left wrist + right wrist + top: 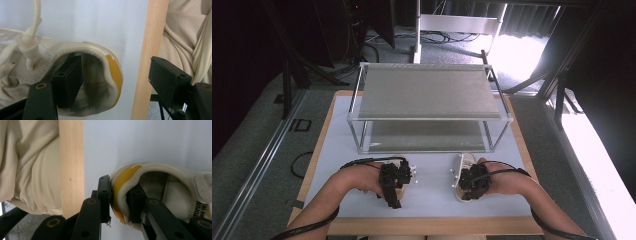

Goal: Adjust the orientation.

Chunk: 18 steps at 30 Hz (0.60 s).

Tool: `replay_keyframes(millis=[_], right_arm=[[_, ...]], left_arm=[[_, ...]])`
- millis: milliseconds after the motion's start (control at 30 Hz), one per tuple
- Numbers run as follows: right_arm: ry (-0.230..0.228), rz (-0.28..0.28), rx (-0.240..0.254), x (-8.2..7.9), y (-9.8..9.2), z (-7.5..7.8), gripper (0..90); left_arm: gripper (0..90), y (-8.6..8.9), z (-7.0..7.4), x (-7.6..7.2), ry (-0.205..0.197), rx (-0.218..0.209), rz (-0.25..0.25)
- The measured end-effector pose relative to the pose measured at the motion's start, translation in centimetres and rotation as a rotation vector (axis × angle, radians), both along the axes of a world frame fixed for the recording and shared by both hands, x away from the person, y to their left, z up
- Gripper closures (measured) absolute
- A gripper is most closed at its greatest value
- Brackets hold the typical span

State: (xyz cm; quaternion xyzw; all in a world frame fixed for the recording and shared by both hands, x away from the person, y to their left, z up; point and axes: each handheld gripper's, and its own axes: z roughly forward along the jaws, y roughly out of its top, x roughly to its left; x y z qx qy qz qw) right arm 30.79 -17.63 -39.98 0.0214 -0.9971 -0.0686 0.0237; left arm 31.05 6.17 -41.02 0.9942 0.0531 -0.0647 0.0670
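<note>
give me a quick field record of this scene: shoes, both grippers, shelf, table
left shoe: cream, yellow heel patch, on the table
left gripper: open, one finger inside the heel opening, the other outside and clear of it
right shoe: cream, yellow heel patch
right gripper: shut on the right shoe's heel wall
shelf: two-tier metal rack behind the shoes
table: white top, wooden edge

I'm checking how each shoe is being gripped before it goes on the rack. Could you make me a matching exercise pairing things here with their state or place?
1. left gripper
2. right gripper
3. shelf rack
4. yellow heel patch

a. stands behind both shoes
b. jaws apart, one inside the shoe
c. clamped on a heel
d. on the shoe's back

Pairs: 1-b, 2-c, 3-a, 4-d
</note>
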Motion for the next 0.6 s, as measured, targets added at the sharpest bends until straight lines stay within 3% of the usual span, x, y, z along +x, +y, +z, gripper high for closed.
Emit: replay_keyframes(millis=[33,267,333,500,567,600], right_arm=[[0.002,0.010,0.007,-0.1,0.3,0.0,75.3],[0.027,0.037,-0.020,-0.2,1.2,-1.2,73.6],[0.020,0.030,0.002,-0.2,1.1,-1.0,71.5],[-0.005,0.030,-0.004,-0.4,1.4,-0.8,66.8],[-0.004,0.025,-0.005,-0.4,1.5,-0.8,66.8],[-0.010,0.012,-0.001,-0.2,1.6,-0.7,64.8]], left_arm=[[28.5,0.0,0.0,-0.1,-0.016,-0.001,-0.003],[33.3,0.1,0.0,-0.1,-0.008,-0.004,0.016],[38.6,0.1,-0.1,-0.1,-0.005,0.004,0.020],[49.6,0.0,-0.4,-0.1,0.014,0.019,0.019],[49.9,0.0,-0.4,-0.1,0.014,0.019,0.019],[56.2,-0.3,-0.8,-0.2,0.022,0.035,0.002]])
